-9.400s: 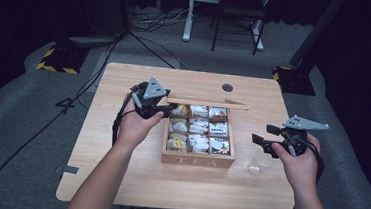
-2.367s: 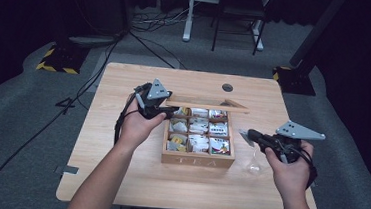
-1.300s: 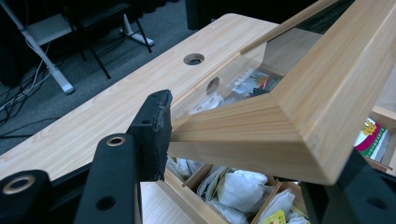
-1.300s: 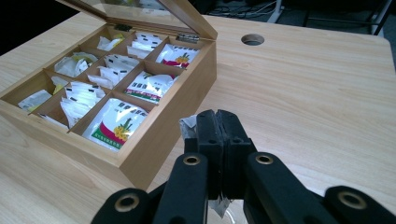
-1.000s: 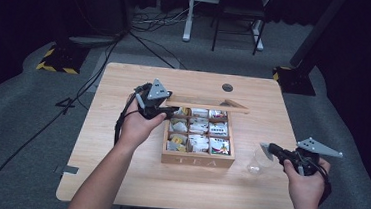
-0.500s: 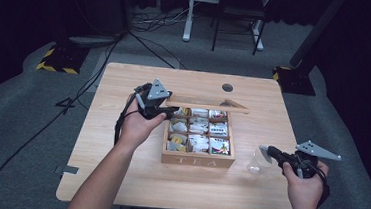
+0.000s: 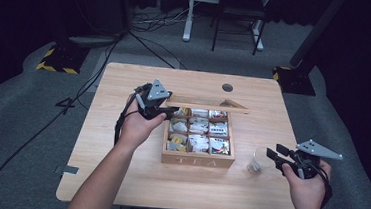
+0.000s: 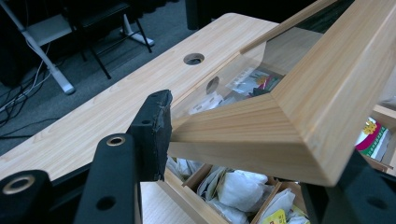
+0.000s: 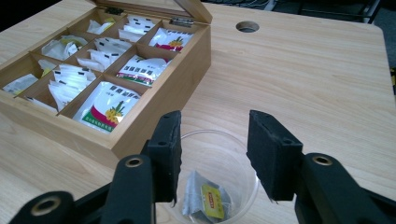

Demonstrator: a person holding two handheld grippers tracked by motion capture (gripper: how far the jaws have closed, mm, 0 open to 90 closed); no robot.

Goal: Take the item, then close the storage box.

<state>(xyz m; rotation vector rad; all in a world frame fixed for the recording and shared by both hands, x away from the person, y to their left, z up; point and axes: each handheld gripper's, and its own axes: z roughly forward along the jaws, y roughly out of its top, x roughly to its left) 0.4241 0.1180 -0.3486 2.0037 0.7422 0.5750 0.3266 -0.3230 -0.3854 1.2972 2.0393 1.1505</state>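
One tea bag (image 9: 208, 199) in cup (image 9: 233, 161), below right gripper (image 9: 214, 140), just opened, empty.

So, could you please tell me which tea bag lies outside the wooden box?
The tea bag with the yellow tag, lying in the clear cup beneath the right tongs; all the others sit in the box's compartments.

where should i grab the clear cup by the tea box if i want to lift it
Take the clear cup by its rim wall, from straight above, one jaw inside and one outside. It stands upright and open-topped, with a tea bag low in the bottom. Probably choose the wall away from the tea box, which sits close beside it.
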